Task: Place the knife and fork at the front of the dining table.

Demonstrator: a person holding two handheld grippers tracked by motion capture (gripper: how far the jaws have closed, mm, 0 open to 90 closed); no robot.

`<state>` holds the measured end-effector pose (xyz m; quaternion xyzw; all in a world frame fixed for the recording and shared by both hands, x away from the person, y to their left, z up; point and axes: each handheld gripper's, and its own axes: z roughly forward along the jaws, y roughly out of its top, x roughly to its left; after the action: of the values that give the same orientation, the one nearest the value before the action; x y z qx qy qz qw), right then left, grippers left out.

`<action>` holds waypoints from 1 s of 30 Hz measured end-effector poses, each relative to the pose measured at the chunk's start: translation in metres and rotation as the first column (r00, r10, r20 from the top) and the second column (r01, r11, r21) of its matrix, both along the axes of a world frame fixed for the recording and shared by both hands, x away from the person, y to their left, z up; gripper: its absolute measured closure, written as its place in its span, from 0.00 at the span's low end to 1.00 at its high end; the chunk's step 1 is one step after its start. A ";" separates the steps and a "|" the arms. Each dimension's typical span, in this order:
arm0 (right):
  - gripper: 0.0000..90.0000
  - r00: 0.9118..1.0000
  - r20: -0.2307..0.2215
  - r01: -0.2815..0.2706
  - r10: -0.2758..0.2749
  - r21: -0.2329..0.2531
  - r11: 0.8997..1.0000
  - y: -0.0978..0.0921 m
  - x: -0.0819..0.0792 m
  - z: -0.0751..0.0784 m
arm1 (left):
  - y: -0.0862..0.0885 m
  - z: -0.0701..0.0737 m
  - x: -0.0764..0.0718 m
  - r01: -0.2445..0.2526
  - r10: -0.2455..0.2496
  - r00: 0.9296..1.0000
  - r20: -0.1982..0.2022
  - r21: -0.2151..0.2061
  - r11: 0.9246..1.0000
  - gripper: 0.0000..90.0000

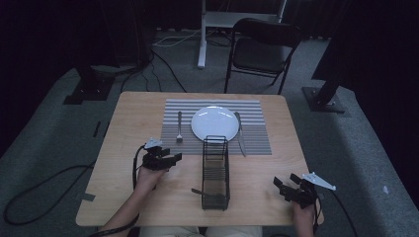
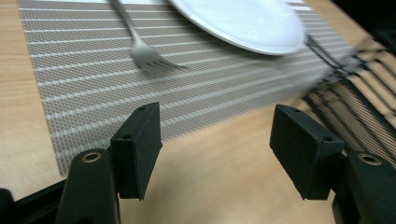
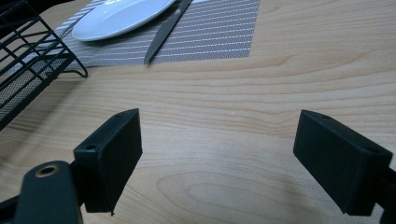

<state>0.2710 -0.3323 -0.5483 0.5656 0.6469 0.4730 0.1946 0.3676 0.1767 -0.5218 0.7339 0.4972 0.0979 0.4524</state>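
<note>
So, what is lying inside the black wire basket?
Near the front end of the wire basket, one dark utensil sticks out leftward. It is too dim to identify, and the mesh hides the rest.

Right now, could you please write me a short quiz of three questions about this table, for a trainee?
1. True or false: the fork lies on the mat, left of the plate.
2. Which thing lies right of the plate? A) spoon B) knife C) cup
3. Fill in: the jaws of the left gripper and the right gripper stand ____ and hold nothing.

Key:
1. True.
2. B. The knife lies on the mat beside the plate; the black wire basket stands nearer to the person.
3. Open. Both gripper views show a wide gap with bare table between the jaws.
</note>
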 end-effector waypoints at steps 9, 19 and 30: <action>0.16 1.000 -0.004 -0.004 0.004 0.002 1.000 0.000 0.000 0.000 | 0.004 0.017 -0.041 0.082 -0.079 0.995 0.066 -0.043 0.996 0.36; 0.16 1.000 -0.004 -0.005 0.005 0.007 1.000 0.000 0.000 0.000 | 0.000 0.038 -0.078 0.145 -0.137 0.979 0.153 -0.037 0.989 0.36; 0.16 1.000 -0.011 -0.007 0.007 0.007 1.000 0.000 0.001 0.000 | 0.010 0.058 -0.119 0.184 -0.180 0.962 0.204 0.000 0.983 0.21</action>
<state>0.2718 -0.3325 -0.5485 0.5665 0.6485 0.4727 0.1873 0.2483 0.1867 -0.4635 0.7583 0.3797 0.1259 0.5148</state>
